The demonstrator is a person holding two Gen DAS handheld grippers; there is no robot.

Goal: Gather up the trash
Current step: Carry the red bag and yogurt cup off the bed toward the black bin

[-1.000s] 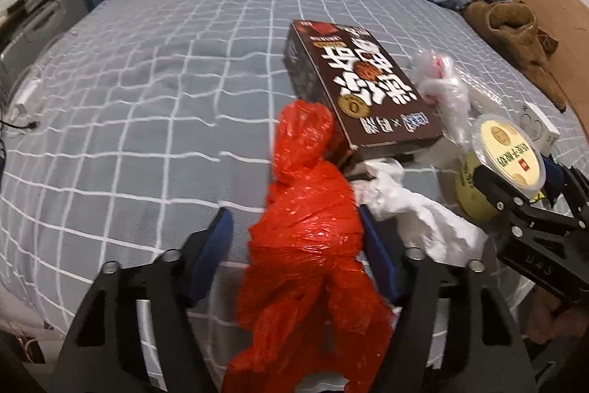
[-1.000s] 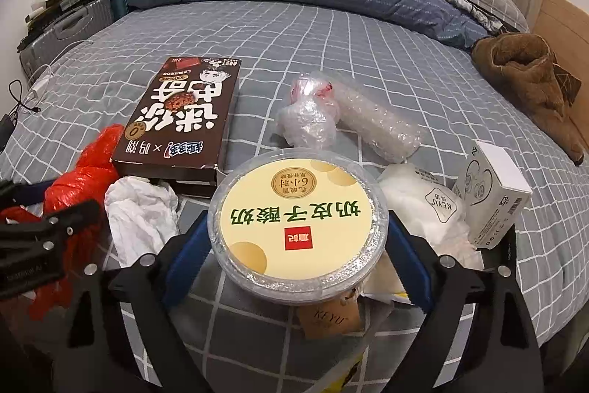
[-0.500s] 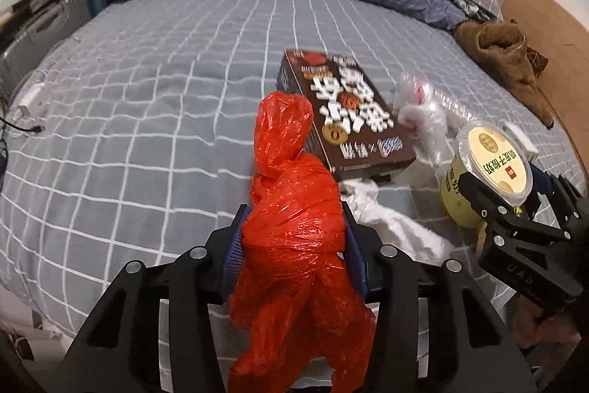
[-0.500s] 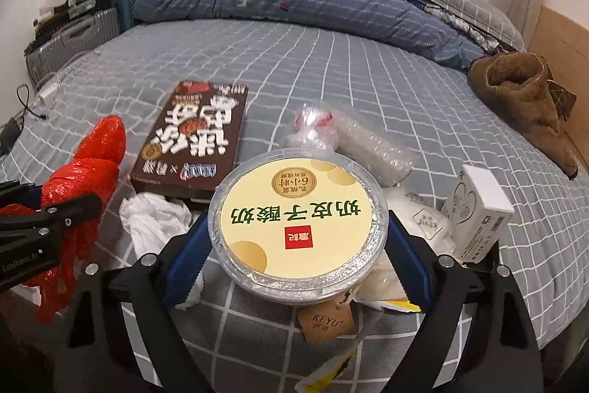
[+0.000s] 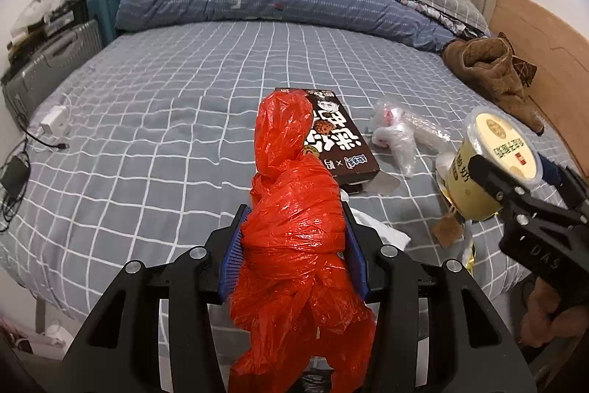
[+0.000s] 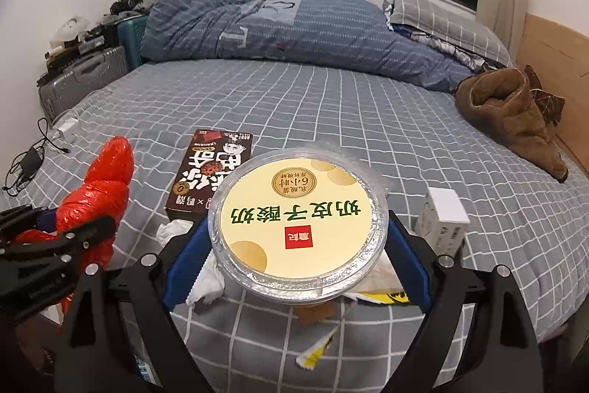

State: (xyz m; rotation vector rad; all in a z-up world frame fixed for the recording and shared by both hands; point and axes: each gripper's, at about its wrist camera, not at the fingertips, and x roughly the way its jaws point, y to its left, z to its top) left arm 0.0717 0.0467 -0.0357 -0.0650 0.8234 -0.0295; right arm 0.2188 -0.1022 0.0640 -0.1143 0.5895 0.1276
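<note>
Grey checked bedding (image 5: pixel 165 120) covered the bed, with litter bunched near its front edge. My left gripper (image 5: pixel 292 253) had its blue pads pressed into a crumpled red plastic bag (image 5: pixel 294 231), lifted clear of the sheet. My right gripper (image 6: pixel 294 245) was clamped wide around a lidded yellow yogurt tub (image 6: pixel 298 223), also off the bed. On the sheet lay a brown biscuit box (image 5: pixel 331 139), a clear plastic wrapper (image 5: pixel 401 139), crumpled white tissue (image 6: pixel 176 231) and a small white carton (image 6: pixel 445 220).

I judged the step to be carrying both loads away. The bag was slack (its tail hung below the jaws), so I'd have kept the squeeze firm and the move smooth. The tub I'd have held level, without squeezing harder, lest its thin wall buckle or the lid pop off.
</note>
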